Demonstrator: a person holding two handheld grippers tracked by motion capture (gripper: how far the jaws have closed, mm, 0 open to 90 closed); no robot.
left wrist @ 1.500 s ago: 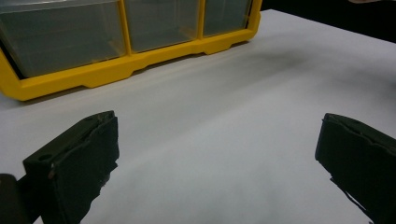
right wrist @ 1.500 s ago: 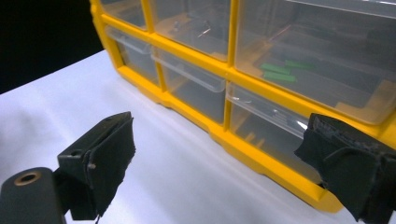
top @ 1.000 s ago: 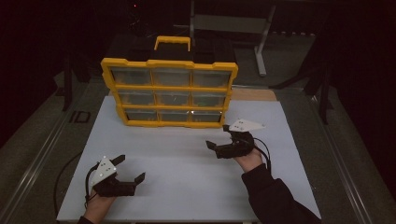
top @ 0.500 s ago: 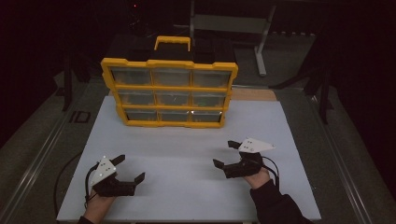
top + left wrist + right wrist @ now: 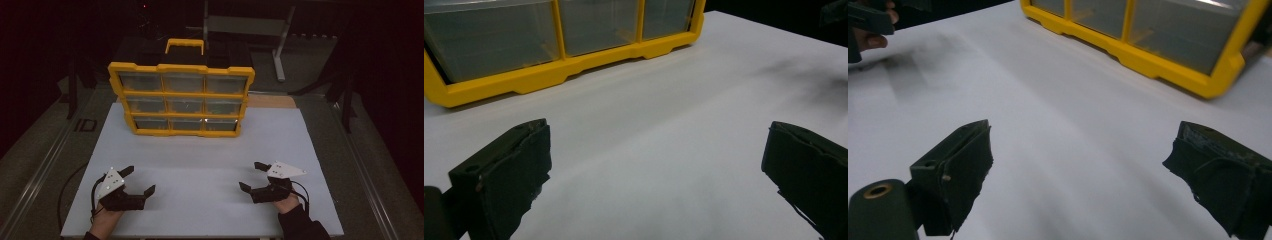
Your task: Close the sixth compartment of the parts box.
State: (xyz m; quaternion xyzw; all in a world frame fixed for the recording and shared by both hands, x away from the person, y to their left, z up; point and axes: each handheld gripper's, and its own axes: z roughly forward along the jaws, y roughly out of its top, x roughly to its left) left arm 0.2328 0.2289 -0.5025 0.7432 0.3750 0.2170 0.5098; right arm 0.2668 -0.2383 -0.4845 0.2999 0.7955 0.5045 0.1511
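A yellow organizer case (image 5: 181,99) with clear compartment lids and a handle on top stands upright at the back of the white tabletop (image 5: 200,160). My left gripper (image 5: 139,181) rests near the front left of the table, open and holding nothing. My right gripper (image 5: 252,175) sits at the front right, also open and empty. In the left gripper view the case's bottom rail (image 5: 569,65) lies ahead across bare white surface, between wide-apart jaws. The right gripper view shows the case (image 5: 1158,40) at upper right, and the person's other hand (image 5: 870,30) at far left.
A dark metal frame and table legs (image 5: 280,35) stand behind the table. A grey rail (image 5: 45,165) runs along the table's left side and another (image 5: 370,185) along the right. A brown strip (image 5: 270,101) lies beside the case at the back right.
My right gripper has pulled back from the table's middle toward the front right edge, staying open. The left gripper and the case have not moved.
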